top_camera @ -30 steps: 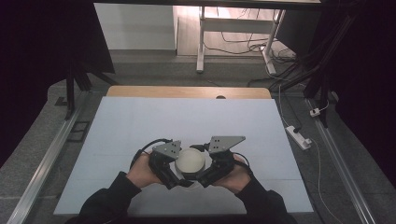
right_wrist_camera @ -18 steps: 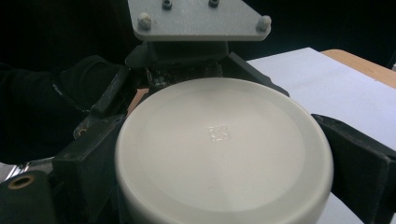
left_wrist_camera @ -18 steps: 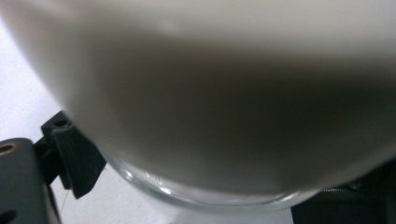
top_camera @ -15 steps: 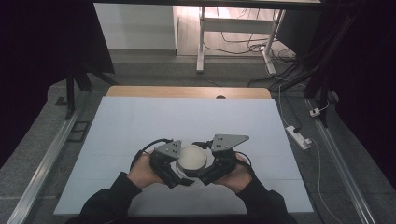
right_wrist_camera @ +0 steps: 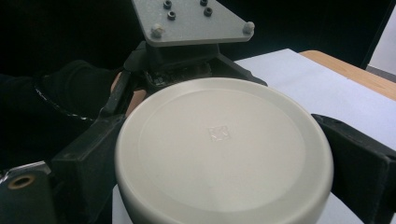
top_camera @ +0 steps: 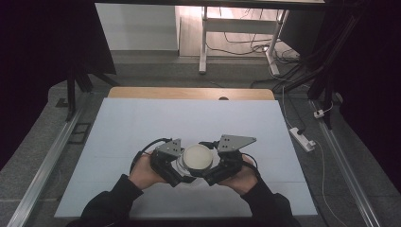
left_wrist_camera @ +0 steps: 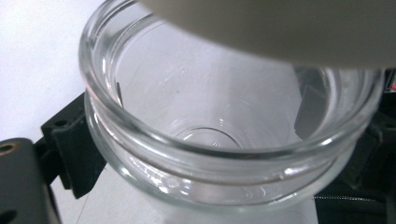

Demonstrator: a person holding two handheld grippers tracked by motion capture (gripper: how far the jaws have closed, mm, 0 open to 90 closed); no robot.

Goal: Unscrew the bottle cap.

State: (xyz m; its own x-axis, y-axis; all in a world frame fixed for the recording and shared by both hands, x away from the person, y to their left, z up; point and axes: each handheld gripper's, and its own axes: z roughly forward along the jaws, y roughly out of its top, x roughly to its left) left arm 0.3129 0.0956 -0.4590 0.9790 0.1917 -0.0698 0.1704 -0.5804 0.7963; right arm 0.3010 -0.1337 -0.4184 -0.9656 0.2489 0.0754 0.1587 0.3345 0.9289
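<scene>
A clear glass jar [left_wrist_camera: 219,140] sits between the black jaws of my left gripper [left_wrist_camera: 219,158], which is shut on its neck. A round white lid [right_wrist_camera: 224,144] is gripped at its sides by my right gripper [right_wrist_camera: 224,161], which is shut on it. The lid [left_wrist_camera: 280,23] hangs just over the jar's open mouth, tilted and partly covering it. From above, the lid [top_camera: 197,158] hides most of the jar [top_camera: 181,165]. My left gripper [top_camera: 177,165] and right gripper [top_camera: 213,169] meet near the table's front middle. The left gripper's grey plate [right_wrist_camera: 191,21] shows beyond the lid.
The white table top [top_camera: 189,118] stretches wide around the hands, with a wooden strip [top_camera: 189,93] at its far edge. Metal rails [top_camera: 47,161] run along both sides. On the floor at the right lies a power strip [top_camera: 302,138]. Desk legs and cables [top_camera: 246,42] stand beyond.
The lid and the right gripper have edged slightly right and farther from me over the jar. Both grips are unchanged.
</scene>
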